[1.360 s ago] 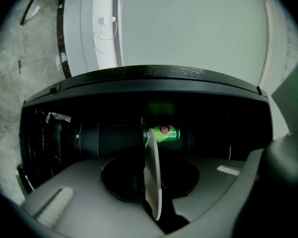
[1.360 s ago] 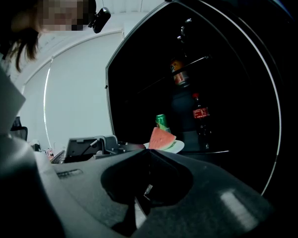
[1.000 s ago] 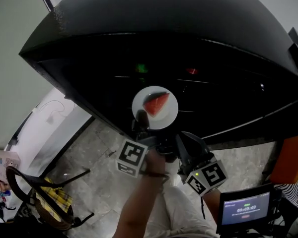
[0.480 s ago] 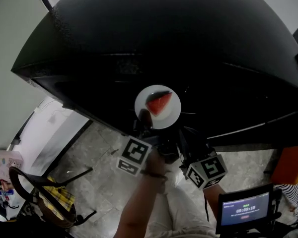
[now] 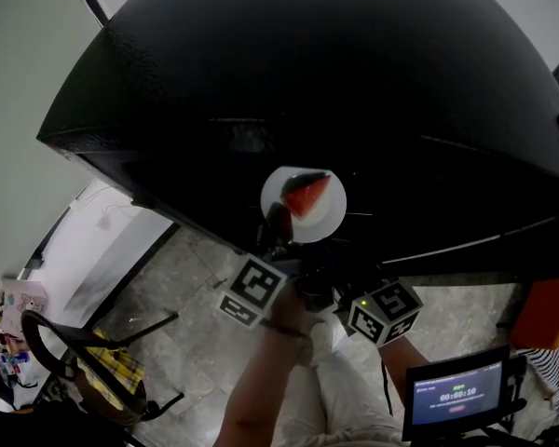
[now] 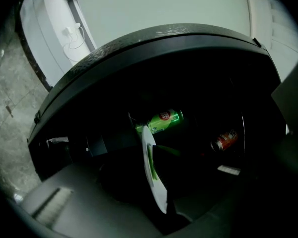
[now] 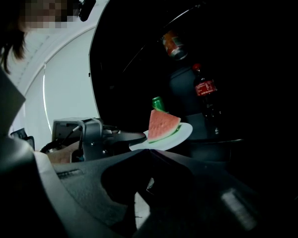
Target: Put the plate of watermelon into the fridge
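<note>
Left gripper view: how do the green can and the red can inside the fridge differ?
The green can is bright green and well lit, while the red can is red and dimmer. The green can shows just past the plate's far rim, whereas the red can sits off to the right, clear of the plate. Both are drink cans inside the dark fridge, slanted alike in this view.

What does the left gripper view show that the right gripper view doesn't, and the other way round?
Only the left gripper view shows a cable plugged into the wall and the stone floor; its plate appears edge-on. Only the right gripper view shows the red face of the watermelon slice, a cola bottle and the left gripper shut on the plate's rim. Both show the plate, a green can and a red can inside the dark fridge.
</note>
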Tool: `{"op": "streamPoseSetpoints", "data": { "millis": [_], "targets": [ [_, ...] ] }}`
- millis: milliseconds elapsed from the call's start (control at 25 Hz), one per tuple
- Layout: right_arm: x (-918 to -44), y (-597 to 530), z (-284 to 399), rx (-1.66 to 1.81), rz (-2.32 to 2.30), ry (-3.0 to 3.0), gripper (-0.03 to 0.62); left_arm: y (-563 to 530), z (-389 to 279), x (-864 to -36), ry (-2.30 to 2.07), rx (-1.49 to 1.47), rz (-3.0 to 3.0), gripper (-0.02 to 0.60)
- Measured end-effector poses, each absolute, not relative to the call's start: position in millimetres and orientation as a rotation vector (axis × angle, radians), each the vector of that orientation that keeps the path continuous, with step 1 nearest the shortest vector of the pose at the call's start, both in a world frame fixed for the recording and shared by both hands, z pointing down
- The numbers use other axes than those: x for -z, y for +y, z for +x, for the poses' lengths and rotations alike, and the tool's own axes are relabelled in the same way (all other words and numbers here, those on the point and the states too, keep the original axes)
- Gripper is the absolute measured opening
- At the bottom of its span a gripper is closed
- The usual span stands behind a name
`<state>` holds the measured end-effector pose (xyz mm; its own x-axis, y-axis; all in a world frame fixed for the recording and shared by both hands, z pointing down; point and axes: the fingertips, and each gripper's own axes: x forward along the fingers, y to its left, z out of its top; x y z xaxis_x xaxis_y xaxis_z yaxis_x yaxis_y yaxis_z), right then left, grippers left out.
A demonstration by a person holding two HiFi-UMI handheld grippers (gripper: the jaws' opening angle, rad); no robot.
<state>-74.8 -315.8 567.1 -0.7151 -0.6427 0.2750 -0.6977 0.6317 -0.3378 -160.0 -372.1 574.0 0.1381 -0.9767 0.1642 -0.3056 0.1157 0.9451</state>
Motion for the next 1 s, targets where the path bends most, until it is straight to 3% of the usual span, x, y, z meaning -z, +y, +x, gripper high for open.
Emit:
{"op": "streamPoseSetpoints", "data": {
  "millis": [400, 560, 680, 840, 1000],
  "targets": [
    [-588.2, -317.6, -88.9, -0.637, 1.171, -2.706, -0.002, -350.3, -183.0, -588.0, -1.419, 0.758, 1.522, 0.097],
    [-583.3, -319.5, -87.7, -0.637, 1.188, -2.708, -0.002, -332.3, -180.4, -575.6, -1.491, 0.591, 1.809, 0.104],
    [-585.9, -319.8, -87.0, -0.650, 1.198, -2.707, -0.002, -322.6, -159.8, -567.7, -1.535, 0.279, 2.195, 0.010],
    [-586.6, -321.1, -85.7, -0.652, 1.208, -2.708, -0.002, -315.4, -145.0, -570.8, -1.632, -0.096, 2.499, 0.003],
    [-585.7, -322.2, -84.2, -0.648, 1.224, -2.707, -0.002, -321.0, -147.3, -580.6, -1.617, -0.132, 2.458, 0.003]
  ]
}}
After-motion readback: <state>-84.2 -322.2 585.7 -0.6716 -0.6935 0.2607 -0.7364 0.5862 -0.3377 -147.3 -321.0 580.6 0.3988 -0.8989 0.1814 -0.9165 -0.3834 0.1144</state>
